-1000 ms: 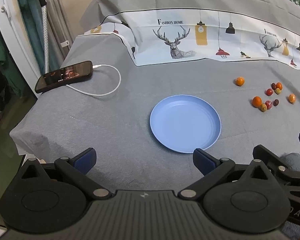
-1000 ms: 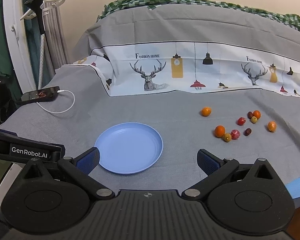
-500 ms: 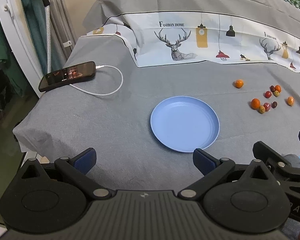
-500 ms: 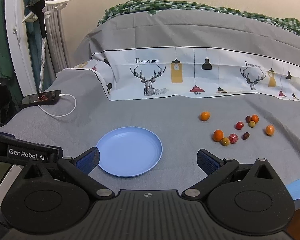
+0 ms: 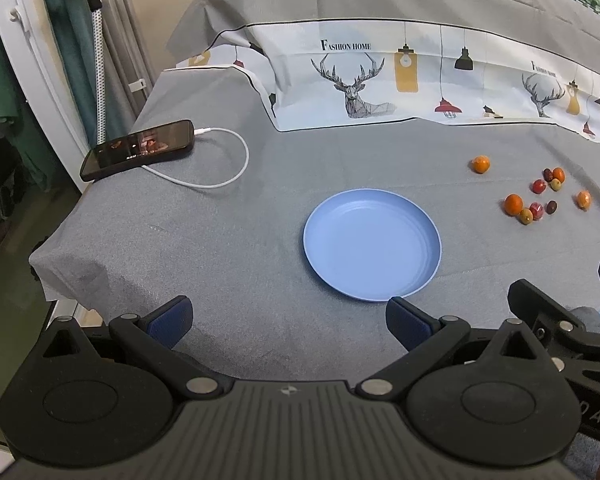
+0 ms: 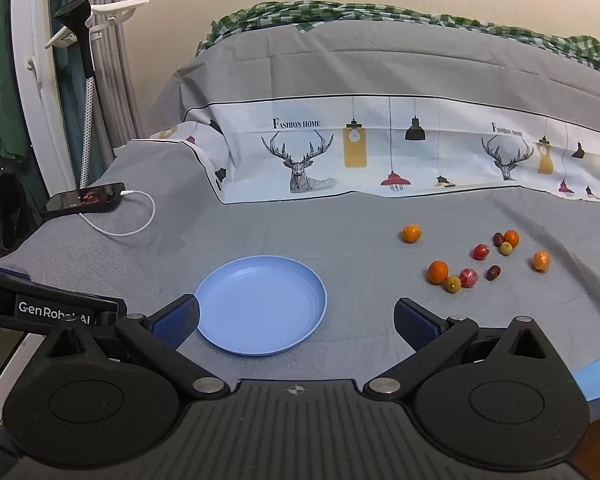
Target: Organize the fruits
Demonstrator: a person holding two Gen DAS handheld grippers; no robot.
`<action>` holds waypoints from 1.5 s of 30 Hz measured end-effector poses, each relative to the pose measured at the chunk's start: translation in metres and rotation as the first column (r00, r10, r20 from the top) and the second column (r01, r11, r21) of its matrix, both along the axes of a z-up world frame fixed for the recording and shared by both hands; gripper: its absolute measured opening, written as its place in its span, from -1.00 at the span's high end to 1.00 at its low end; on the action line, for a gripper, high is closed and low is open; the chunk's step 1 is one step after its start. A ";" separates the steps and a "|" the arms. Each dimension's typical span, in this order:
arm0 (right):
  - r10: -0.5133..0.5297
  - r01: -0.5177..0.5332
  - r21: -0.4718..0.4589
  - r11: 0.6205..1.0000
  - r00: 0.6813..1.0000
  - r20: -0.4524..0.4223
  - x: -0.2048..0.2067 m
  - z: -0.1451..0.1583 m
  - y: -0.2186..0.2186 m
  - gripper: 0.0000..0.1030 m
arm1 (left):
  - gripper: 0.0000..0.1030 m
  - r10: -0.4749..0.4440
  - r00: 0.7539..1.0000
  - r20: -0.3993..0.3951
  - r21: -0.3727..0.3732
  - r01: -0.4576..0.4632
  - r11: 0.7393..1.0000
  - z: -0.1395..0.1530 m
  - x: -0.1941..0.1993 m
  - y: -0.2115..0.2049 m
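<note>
Left wrist view: the left gripper [image 5: 287, 318] has its jaws spread wide, holding nothing, above the grey cloth [image 5: 228, 240] near the blue plate [image 5: 372, 244]. The small fruits [image 5: 534, 196] lie scattered right of the plate.

Right wrist view: the right gripper [image 6: 296, 322] is likewise wide apart and empty, over the plate's [image 6: 260, 308] near edge; the fruits [image 6: 476, 258] sit well beyond its fingertips.

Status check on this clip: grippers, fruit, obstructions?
Left gripper and right gripper open, holding nothing. Fruits scattered on cloth, right of bare blue plate. Nothing between fruits and plate.
</note>
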State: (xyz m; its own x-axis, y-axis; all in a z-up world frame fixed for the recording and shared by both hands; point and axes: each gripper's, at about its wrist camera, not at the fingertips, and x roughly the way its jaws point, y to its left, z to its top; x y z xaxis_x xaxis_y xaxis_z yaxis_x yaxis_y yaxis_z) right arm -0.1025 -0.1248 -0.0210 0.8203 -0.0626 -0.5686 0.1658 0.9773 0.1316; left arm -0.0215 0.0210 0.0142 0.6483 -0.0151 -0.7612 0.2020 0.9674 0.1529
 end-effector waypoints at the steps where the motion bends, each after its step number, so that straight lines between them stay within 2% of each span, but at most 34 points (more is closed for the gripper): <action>1: -0.003 0.003 0.002 1.000 1.000 0.000 0.000 0.000 -0.001 -0.99 | -0.99 0.000 1.000 -0.001 0.000 0.000 1.000 0.000 0.000 0.000; 11: -0.042 0.043 0.040 0.998 0.999 -0.031 0.003 -0.009 -0.018 -0.99 | -0.99 -0.012 1.000 -0.014 -0.003 0.012 1.000 -0.002 0.005 -0.008; 14: -0.070 0.071 0.064 0.995 0.997 -0.023 0.001 -0.012 -0.030 -0.99 | -0.99 -0.026 0.999 -0.027 0.017 0.027 0.999 -0.005 0.012 -0.019; 19: -0.197 0.200 0.091 0.976 0.980 -0.041 0.002 -0.027 -0.075 -0.99 | -0.99 -0.068 0.997 -0.045 0.051 0.070 0.996 -0.016 0.024 -0.050; 23: -0.321 0.326 0.092 0.941 0.944 -0.074 0.007 -0.045 -0.123 -0.99 | -0.99 -0.118 0.988 -0.101 0.049 0.124 0.991 -0.032 0.036 -0.082; 28: -0.451 0.458 0.044 0.888 0.886 -0.109 0.027 -0.072 -0.190 -0.99 | -0.99 -0.196 0.965 -0.176 -0.002 0.199 0.980 -0.054 0.069 -0.136; 32: -0.530 0.542 0.042 0.840 0.833 -0.158 0.053 -0.097 -0.246 -0.99 | -0.99 -0.243 0.942 -0.231 -0.072 0.232 0.970 -0.076 0.115 -0.194; 36: -0.566 0.591 0.049 0.805 0.791 -0.235 0.091 -0.134 -0.288 -0.99 | -0.99 -0.298 0.919 -0.256 -0.077 0.288 0.954 -0.107 0.166 -0.263; 39: -0.559 0.590 0.033 0.806 0.779 -0.284 0.122 -0.166 -0.308 -0.99 | -0.99 -0.367 0.889 -0.275 -0.097 0.354 0.930 -0.135 0.193 -0.307; 41: -0.552 0.601 0.058 0.797 0.764 -0.334 0.140 -0.182 -0.322 -0.99 | -0.99 -0.398 0.873 -0.281 -0.087 0.390 0.917 -0.152 0.203 -0.330; 43: -0.540 0.592 0.072 0.803 0.772 -0.335 0.152 -0.195 -0.330 -0.99 | -0.99 -0.410 0.860 -0.303 -0.089 0.403 0.911 -0.168 0.213 -0.348; 45: -0.531 0.570 0.024 0.821 0.779 -0.334 0.166 -0.205 -0.331 -0.99 | -0.99 -0.418 0.845 -0.334 -0.120 0.401 0.908 -0.178 0.221 -0.359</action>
State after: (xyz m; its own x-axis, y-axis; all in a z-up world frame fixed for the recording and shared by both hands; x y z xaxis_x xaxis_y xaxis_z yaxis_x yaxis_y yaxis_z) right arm 0.0636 -0.4559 -0.2265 0.4543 -0.3677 -0.8114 0.7209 0.6868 0.0924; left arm 0.1992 -0.3377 -0.1636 0.2728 -0.2599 -0.9263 0.6131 0.7890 -0.0407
